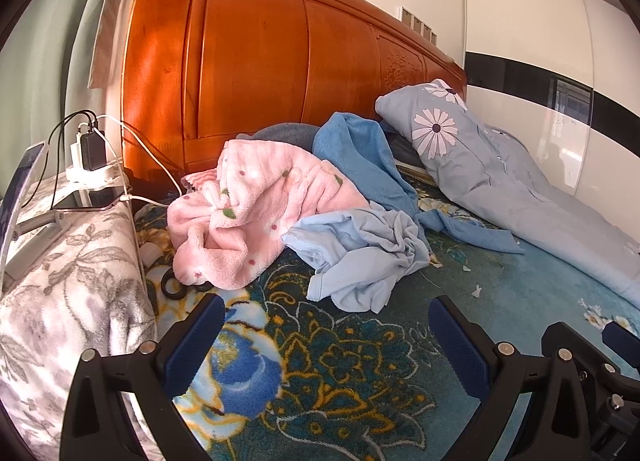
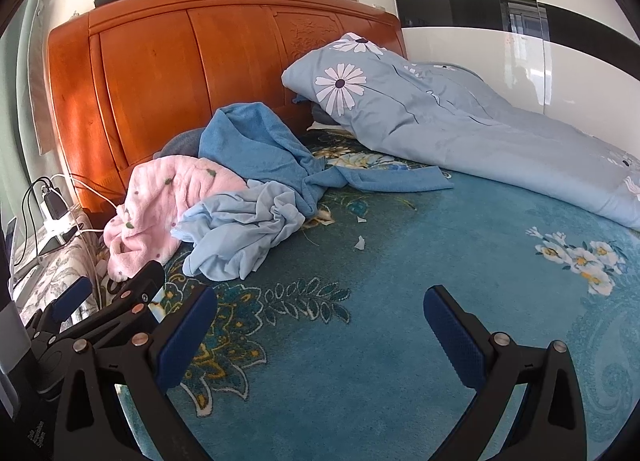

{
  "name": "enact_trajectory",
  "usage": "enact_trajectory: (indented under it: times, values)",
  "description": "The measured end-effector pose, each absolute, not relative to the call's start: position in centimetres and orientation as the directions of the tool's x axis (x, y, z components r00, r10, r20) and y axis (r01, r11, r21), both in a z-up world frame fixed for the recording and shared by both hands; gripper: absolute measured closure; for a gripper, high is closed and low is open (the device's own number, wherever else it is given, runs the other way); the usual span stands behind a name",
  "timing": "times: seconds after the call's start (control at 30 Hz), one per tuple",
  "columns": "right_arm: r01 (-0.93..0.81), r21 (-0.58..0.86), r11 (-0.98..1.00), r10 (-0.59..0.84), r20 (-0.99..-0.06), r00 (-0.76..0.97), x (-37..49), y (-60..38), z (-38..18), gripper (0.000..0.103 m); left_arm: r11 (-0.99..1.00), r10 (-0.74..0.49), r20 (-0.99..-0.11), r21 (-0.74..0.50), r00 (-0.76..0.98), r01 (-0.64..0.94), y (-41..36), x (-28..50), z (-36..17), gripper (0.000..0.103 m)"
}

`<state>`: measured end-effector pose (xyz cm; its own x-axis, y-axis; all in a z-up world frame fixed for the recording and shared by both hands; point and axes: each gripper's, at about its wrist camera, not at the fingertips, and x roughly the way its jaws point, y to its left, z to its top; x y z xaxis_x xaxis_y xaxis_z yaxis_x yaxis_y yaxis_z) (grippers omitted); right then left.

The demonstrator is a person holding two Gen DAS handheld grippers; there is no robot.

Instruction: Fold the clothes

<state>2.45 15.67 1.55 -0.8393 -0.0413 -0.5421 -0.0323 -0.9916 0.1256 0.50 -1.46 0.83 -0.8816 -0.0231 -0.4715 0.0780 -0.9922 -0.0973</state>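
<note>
Clothes (image 2: 240,221) heaped near headboard (image 2: 160,73); bedspread (image 2: 400,281) foreground open.

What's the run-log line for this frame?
stage: pre-grasp | left gripper: open, empty | right gripper: open, empty | clothes: crumpled pile on bed, unfolded

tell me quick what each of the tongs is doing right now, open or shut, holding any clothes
Left tongs: open, holding nothing, above the bedspread short of the light blue garment.
Right tongs: open, holding nothing, over bare bedspread.
</note>
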Motion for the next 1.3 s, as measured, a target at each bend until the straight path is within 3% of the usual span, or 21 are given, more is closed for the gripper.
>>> enact_trajectory:
  times: [1.3]
  values:
    - [-0.038,0.135,-0.990,-0.042,-0.541,-0.840,2.56,15.41,1.44,0.000,-0.993,0.014,-0.488,-0.110,-0.873,0.046,-1.92,0.23,0.75,0.000]
